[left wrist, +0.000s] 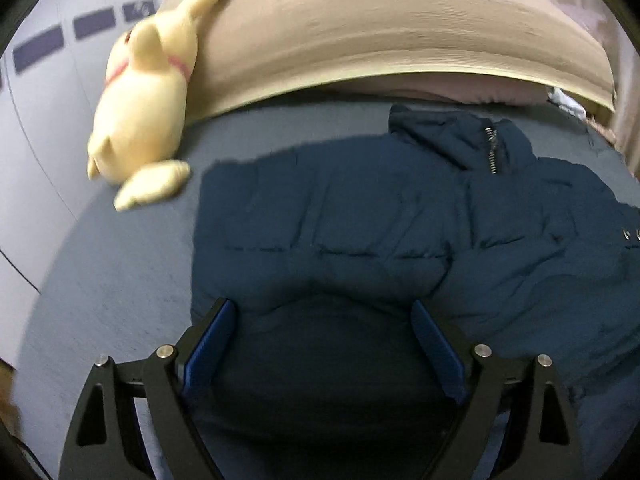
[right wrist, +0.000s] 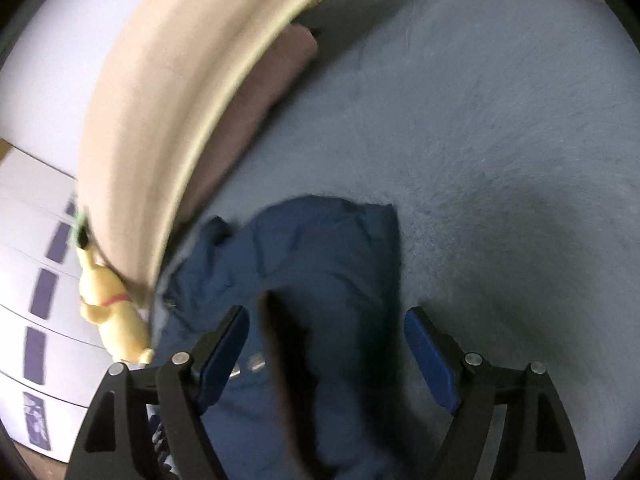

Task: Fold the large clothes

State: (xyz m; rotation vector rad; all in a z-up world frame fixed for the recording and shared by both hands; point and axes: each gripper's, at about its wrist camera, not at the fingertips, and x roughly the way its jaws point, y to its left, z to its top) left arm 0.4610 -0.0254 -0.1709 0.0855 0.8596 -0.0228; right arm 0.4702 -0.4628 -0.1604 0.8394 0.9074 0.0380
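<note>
Across the grey-blue bed [left wrist: 120,300] lies one navy puffer jacket [left wrist: 340,220], spread flat, its collar toward the far headboard [left wrist: 360,32] and one short metal zipper [left wrist: 493,152] showing at the neck. Two metal eyelets [left wrist: 630,234] sit at the jacket's right edge. No brand name or readable writing appears on the garment; pale marks on the fabric in the right wrist view are too blurred to read. One yellow plush toy [left wrist: 148,96] with a pink collar leans against the headboard at far left, apart from the jacket. One mauve pillow [right wrist: 276,80] lies along the foot of the headboard. White wall panels [left wrist: 48,120] at left carry a row of purple rectangles, one with an illegible mark. The left hand-held gripper [left wrist: 322,344] is released, its blue pads spread over the near hem of the jacket. The right hand-held gripper [right wrist: 326,348] is likewise released, fingers parted above one sleeve [right wrist: 328,248] and a dark blurred strip [right wrist: 284,360] whose nature cannot be told.
</note>
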